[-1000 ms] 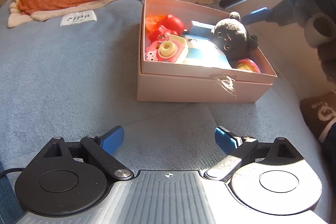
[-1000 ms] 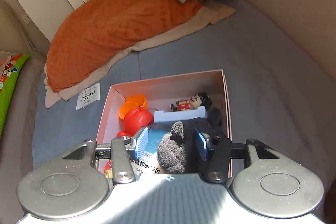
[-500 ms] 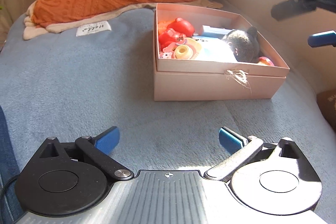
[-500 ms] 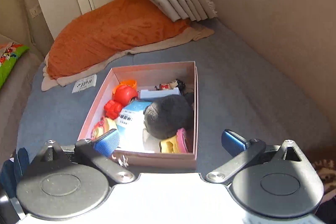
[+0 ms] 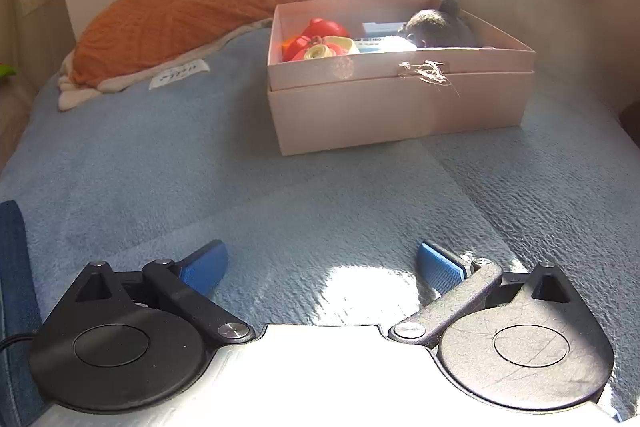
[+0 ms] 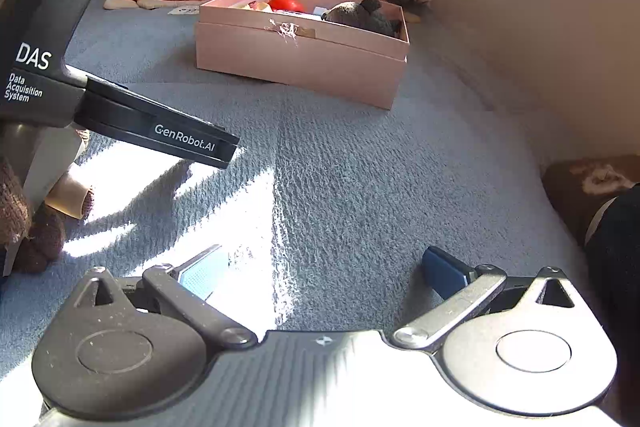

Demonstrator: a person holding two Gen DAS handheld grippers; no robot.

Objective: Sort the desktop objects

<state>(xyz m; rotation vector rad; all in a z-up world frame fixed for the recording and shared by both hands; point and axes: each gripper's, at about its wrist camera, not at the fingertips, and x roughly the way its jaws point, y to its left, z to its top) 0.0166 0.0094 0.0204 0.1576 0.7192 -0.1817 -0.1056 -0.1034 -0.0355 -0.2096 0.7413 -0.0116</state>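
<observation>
Nearest, the left gripper point(image 5: 320, 267) hangs over the blue blanket point(image 5: 160, 167), its jaws wide apart with nothing between them. The right gripper point(image 6: 328, 273) is likewise spread wide and empty above the same blanket, well short of the pink box point(image 6: 304, 63). That box stands farther back on the blanket. Inside it lie a dark plush bear point(image 6: 360, 15) at the right end, a red toy point(image 5: 324, 29) at the left end, and a yellow toy camera point(image 5: 324, 51) just before the red toy. Beyond the box lies an orange blanket point(image 5: 180, 15).
</observation>
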